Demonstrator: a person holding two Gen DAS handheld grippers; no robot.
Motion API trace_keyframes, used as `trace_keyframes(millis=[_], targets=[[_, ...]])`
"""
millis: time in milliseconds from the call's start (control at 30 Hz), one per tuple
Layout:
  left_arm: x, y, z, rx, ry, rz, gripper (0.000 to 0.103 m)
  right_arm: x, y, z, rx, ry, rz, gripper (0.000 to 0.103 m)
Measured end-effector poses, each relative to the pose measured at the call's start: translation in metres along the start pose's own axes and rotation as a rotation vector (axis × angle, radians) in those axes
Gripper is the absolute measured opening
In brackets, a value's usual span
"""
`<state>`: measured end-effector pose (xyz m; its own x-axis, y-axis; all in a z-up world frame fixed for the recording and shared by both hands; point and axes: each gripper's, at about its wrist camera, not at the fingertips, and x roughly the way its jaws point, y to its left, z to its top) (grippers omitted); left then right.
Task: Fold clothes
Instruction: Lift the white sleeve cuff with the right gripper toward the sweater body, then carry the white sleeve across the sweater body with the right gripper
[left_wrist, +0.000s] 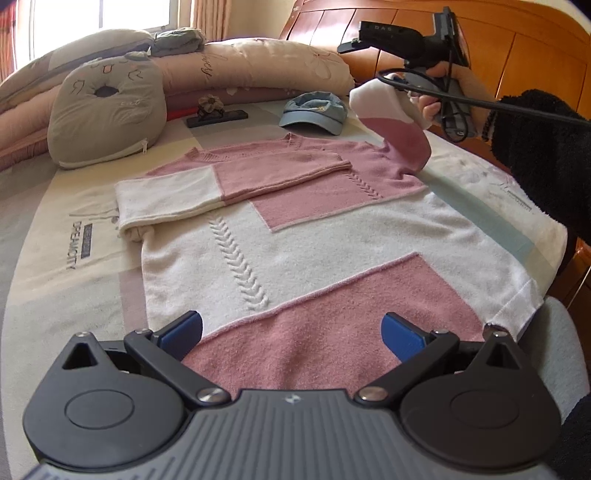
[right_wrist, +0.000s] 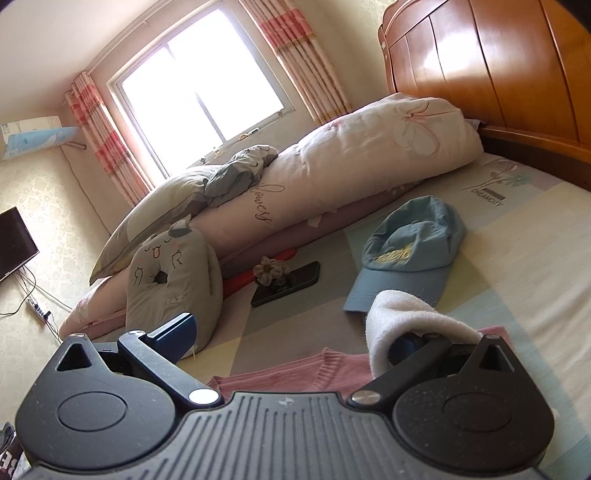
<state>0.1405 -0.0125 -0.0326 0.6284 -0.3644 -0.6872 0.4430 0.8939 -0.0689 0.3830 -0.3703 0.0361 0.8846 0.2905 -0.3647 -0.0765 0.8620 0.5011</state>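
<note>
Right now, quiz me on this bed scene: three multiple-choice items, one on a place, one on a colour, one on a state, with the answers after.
1. Where does the cap lie?
A. on the bed sheet beyond the sweater's collar
B. on top of the cat cushion
C. on the floor

2. What colours is the sweater?
A. blue and grey
B. pink and white
C. all black

3. How is the sweater's sleeve on the right gripper's side?
A. folded flat across the chest
B. lifted off the bed, draped over one finger of the right gripper
C. tucked under the quilt

Answers: 1 A, the cap rests on the sheet past the neckline. 2 B, blocks of pink and white show. 3 B, the white cuff hangs over the finger, jaws apart; the other sleeve already lies folded.
</note>
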Motion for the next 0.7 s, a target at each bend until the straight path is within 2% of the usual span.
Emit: trace_keyframes(millis=[300, 700], targets=[[0.004, 0.014, -0.004, -0.016, 0.019, 0.015, 0.102, 0.020, 0.037, -0.021, -0.100, -0.039, -0.033, 0.103], [0.005, 0.020, -0.008, -0.033, 0.034, 0.030, 0.102, 0.047, 0.056, -0.040, -0.054, -0.023, 0.010, 0.103]])
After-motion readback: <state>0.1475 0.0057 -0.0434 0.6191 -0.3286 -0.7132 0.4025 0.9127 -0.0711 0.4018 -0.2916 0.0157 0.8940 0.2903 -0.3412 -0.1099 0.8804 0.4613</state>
